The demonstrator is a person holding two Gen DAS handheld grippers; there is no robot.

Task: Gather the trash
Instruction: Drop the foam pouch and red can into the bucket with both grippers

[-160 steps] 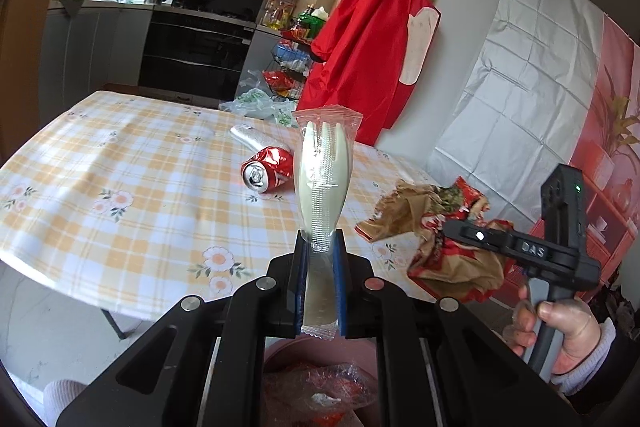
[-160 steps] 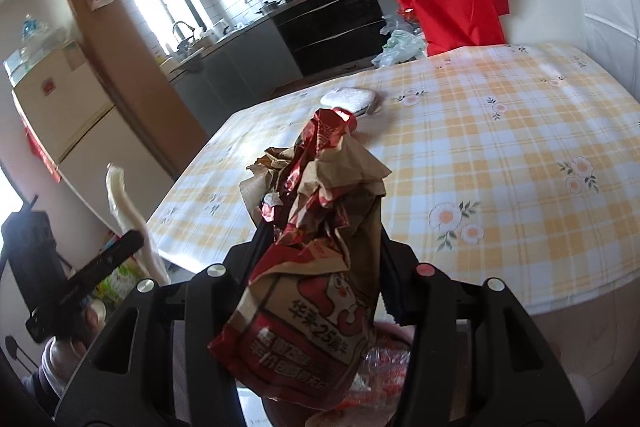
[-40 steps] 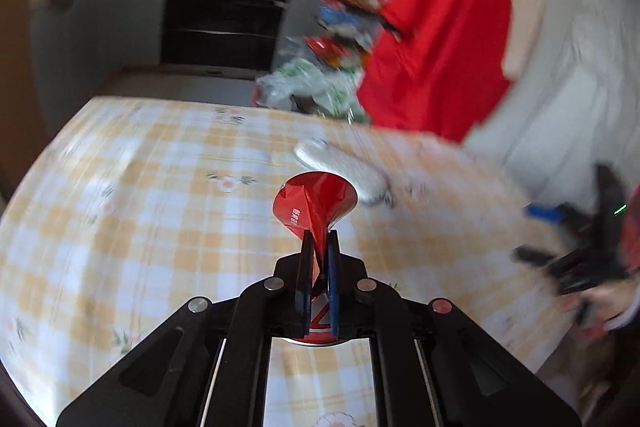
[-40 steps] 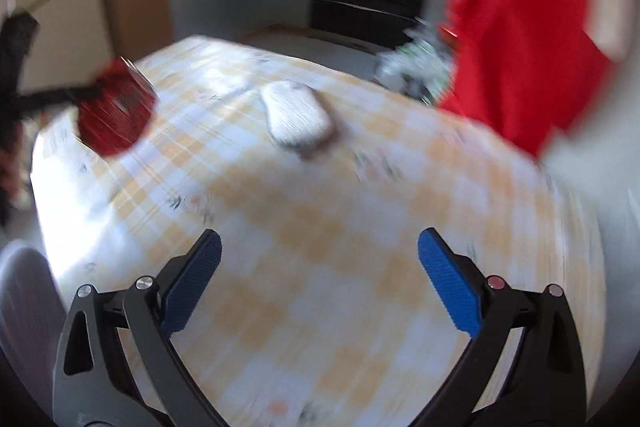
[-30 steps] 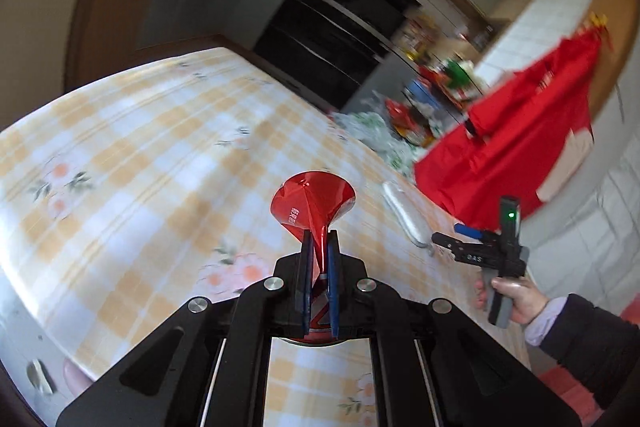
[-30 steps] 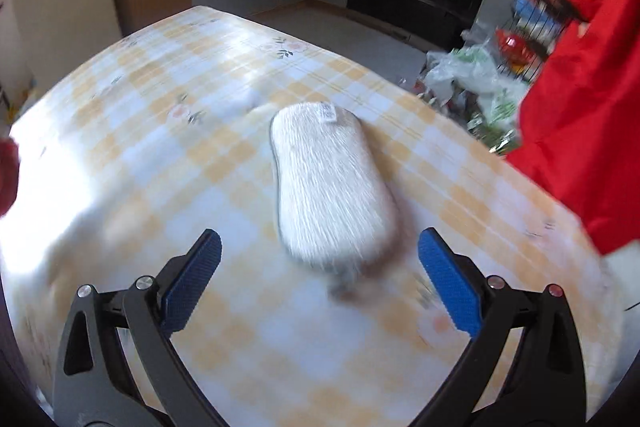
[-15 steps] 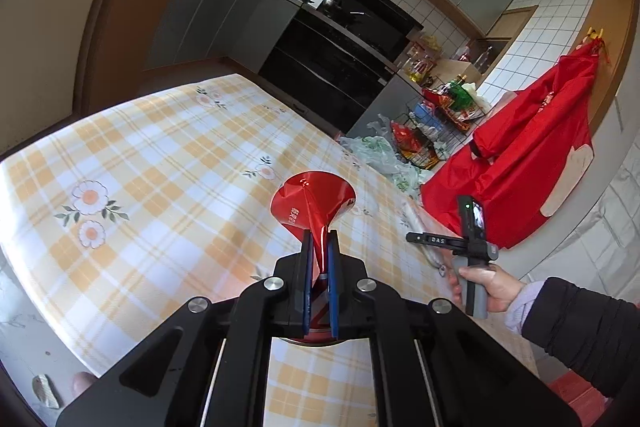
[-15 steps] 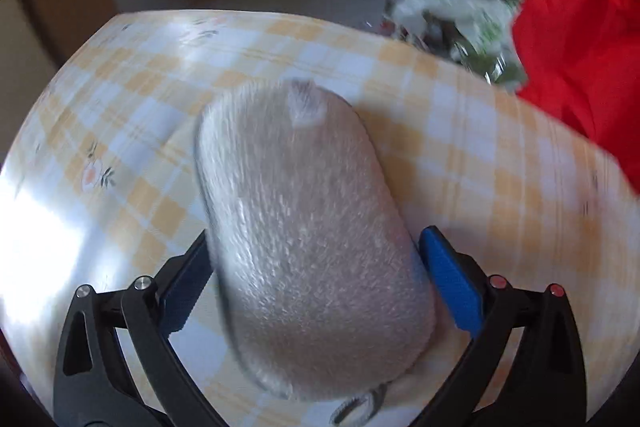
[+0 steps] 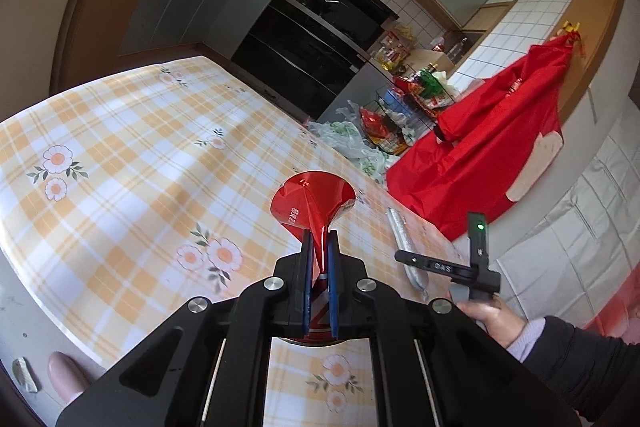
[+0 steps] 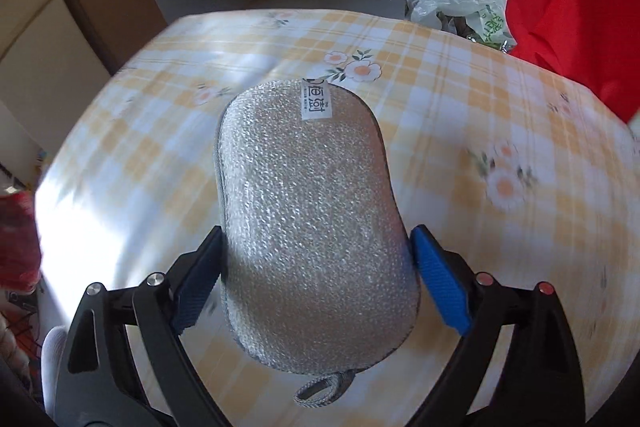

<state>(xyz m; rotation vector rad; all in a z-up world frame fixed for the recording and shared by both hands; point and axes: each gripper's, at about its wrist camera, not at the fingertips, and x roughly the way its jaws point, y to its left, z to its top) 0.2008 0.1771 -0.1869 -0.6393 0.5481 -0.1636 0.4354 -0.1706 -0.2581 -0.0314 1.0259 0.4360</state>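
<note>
The left gripper (image 9: 320, 247) has its jaws pinched tight on a crushed red can (image 9: 312, 205), held above the checked counter (image 9: 120, 163). The right gripper (image 10: 316, 279) straddles a silver scouring pad (image 10: 312, 227) lying on the counter — its jaws have just been closing, blue pads at the pad's sides.

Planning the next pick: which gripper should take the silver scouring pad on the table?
Right. The right gripper straddles the silver scouring pad, jaws just closing around it; the left gripper is shut on the crushed red can.
</note>
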